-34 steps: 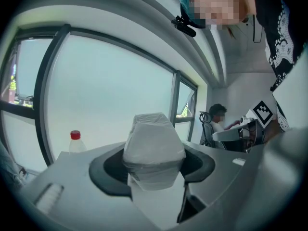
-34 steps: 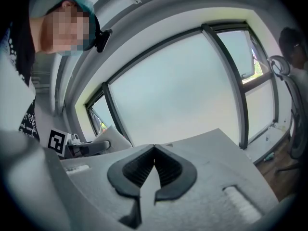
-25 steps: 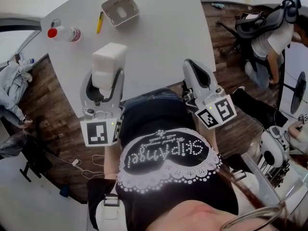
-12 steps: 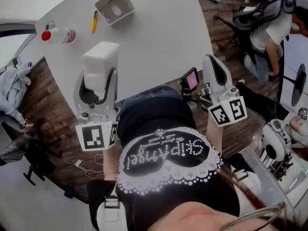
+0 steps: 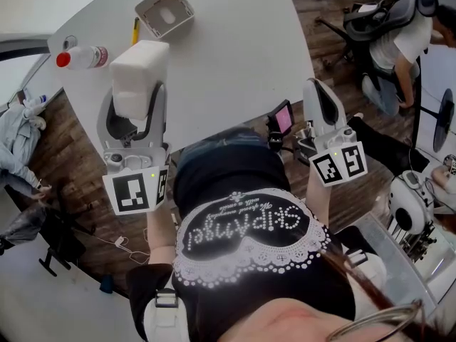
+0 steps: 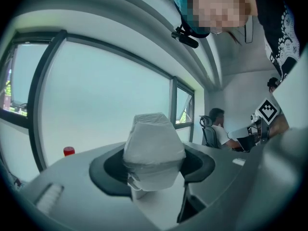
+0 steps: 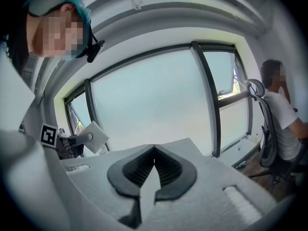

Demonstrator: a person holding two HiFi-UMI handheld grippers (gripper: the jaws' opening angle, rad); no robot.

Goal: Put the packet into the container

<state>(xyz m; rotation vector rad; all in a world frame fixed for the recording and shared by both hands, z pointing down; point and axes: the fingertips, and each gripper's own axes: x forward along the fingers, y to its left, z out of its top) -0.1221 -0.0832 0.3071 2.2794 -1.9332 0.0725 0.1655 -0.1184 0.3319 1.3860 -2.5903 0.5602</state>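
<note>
- Already the packet (image 5: 140, 70) is held up by the left gripper (image 5: 137, 97); its jaws are spread wide and pressed on the packet's two sides
- The white, soft-looking packet is kept in the air, a good way short of the container (image 5: 165, 11), on the side nearest the person
- No packet is seen inside the container, so the putting-in is judged not yet done
- The picking-up part can be called finished
- What is judged to be left: the packet has to be carried over to the container, lowered into it and let go
- The right gripper (image 7: 154, 152) is shut tight with nothing between its jaws
- It is held far from the container, out past the near edge of the table
- The container is set on a pale grey table (image 5: 235, 55) that looks smooth
- A yellow pen (image 5: 135, 30) is laid just beside the container
- A bottle with a red cap (image 5: 78, 57) is laid on its side a bit further from the container, on the same side as the pen
- A brown wooden floor (image 5: 68, 137) is seen around the table that the container is set on
- Well away from the container, another person (image 5: 399, 55) is seated on a dark chair
- Big windows (image 7: 154, 95) are seen along the wall of the room, beyond the container
</note>
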